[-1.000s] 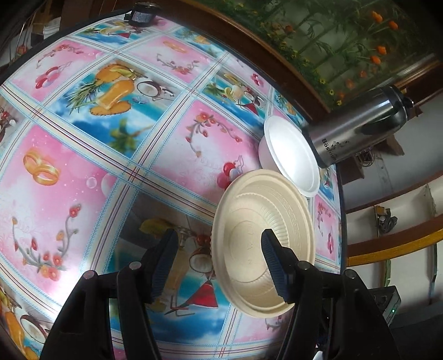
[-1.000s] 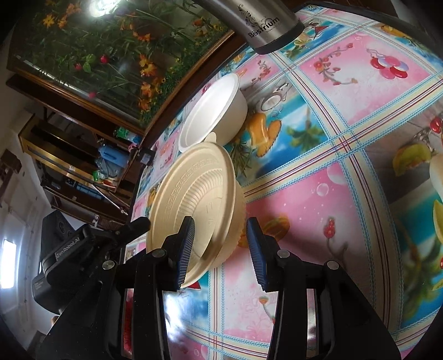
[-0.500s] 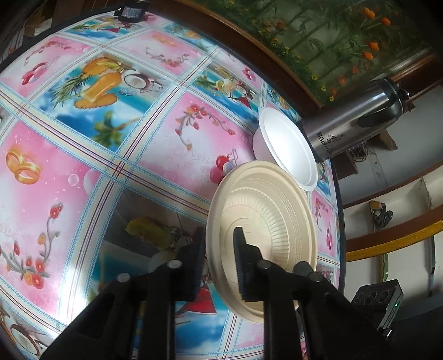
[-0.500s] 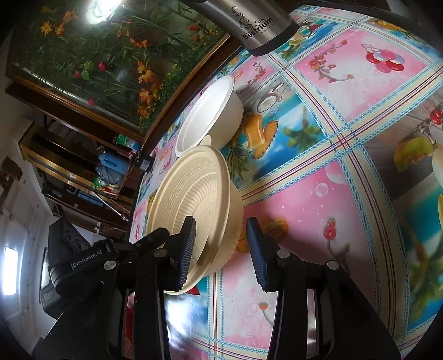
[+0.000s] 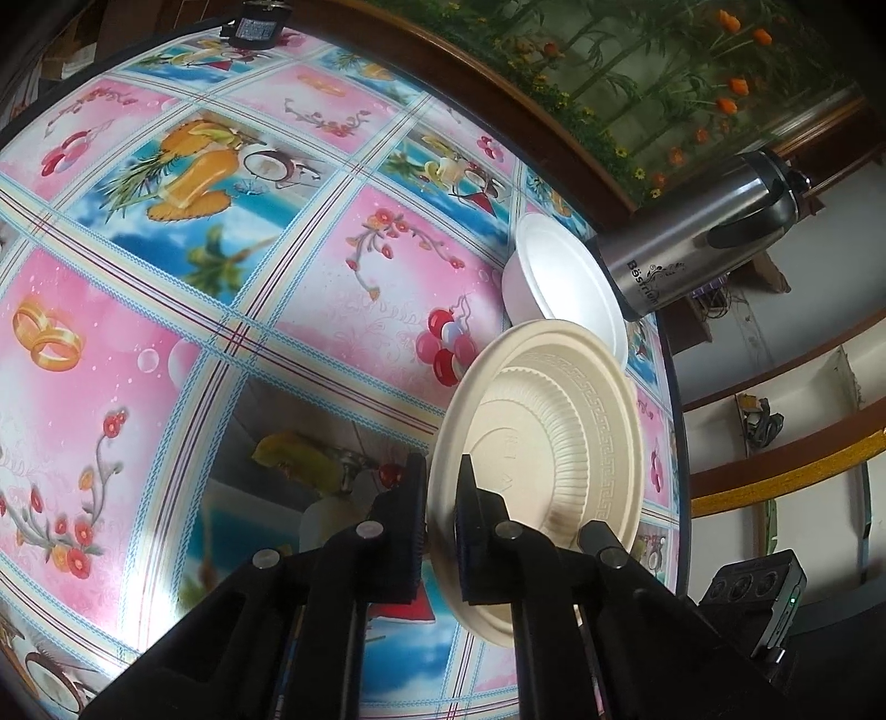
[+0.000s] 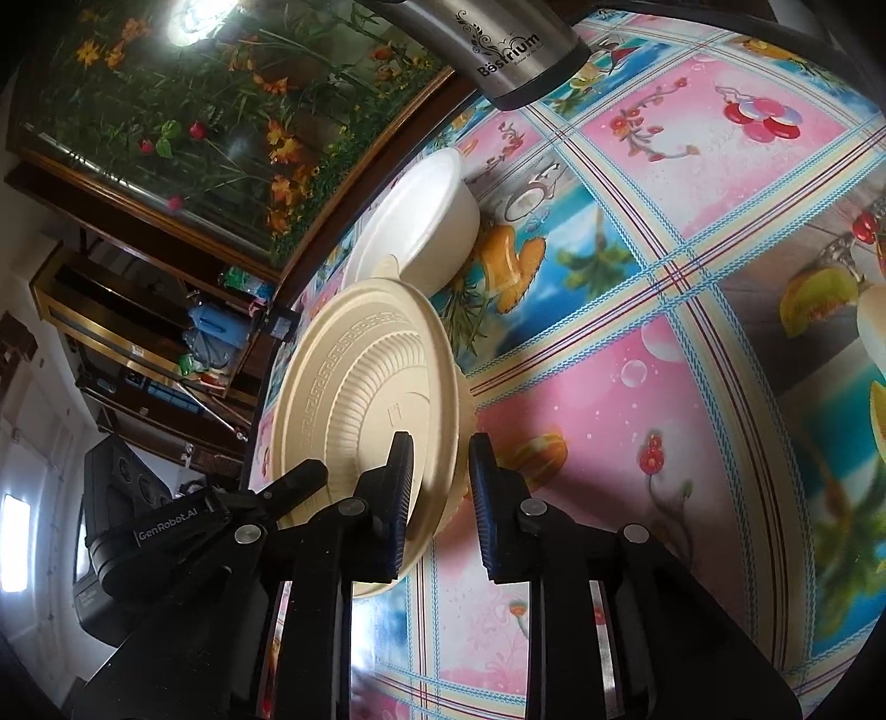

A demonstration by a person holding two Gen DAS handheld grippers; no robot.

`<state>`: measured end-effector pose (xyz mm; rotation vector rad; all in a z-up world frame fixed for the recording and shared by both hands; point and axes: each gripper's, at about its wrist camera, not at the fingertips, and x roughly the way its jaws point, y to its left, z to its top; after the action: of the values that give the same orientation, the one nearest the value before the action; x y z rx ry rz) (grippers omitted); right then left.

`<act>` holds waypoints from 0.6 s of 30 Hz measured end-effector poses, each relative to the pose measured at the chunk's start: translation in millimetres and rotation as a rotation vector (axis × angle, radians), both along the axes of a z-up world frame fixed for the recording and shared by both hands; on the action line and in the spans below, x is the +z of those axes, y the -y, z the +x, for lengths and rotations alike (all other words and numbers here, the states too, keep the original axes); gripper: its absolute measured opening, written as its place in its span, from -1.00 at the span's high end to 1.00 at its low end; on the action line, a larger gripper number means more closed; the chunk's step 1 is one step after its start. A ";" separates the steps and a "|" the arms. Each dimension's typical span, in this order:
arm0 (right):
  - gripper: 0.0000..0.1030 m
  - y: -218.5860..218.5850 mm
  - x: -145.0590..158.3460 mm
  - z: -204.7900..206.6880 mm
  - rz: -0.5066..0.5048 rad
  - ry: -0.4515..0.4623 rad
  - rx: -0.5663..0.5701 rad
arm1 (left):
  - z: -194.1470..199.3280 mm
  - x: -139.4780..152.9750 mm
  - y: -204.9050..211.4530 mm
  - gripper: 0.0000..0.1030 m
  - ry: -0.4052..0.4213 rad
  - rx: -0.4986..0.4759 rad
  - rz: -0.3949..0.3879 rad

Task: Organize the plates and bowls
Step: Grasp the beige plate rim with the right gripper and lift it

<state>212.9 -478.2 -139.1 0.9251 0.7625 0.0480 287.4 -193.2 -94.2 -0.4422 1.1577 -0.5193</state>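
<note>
A cream ribbed plate lies on the patterned table, stacked on another cream dish whose rim shows under it in the right wrist view. My left gripper is shut on the plate's near-left rim. My right gripper straddles the opposite rim with its jaws a little apart, not clamped. A white bowl stands just behind the plate; it also shows in the right wrist view.
A steel thermos stands behind the white bowl at the table's back edge. A small black device sits at the far edge. A pale object shows at the right border. The table edge runs close beside the plate.
My left gripper went from wide open around the plate to shut on its rim. My right gripper's jaws narrowed slightly around the opposite rim. The plate barely moved.
</note>
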 end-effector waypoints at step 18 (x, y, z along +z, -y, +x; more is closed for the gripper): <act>0.65 -28.0 24.7 -17.7 0.026 0.088 0.054 | -41.5 29.3 -45.3 0.86 0.062 0.054 -0.003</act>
<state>195.3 -450.2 -114.4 0.9209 0.7063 0.1453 245.9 -147.9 -64.9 -0.4558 1.0826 -0.4853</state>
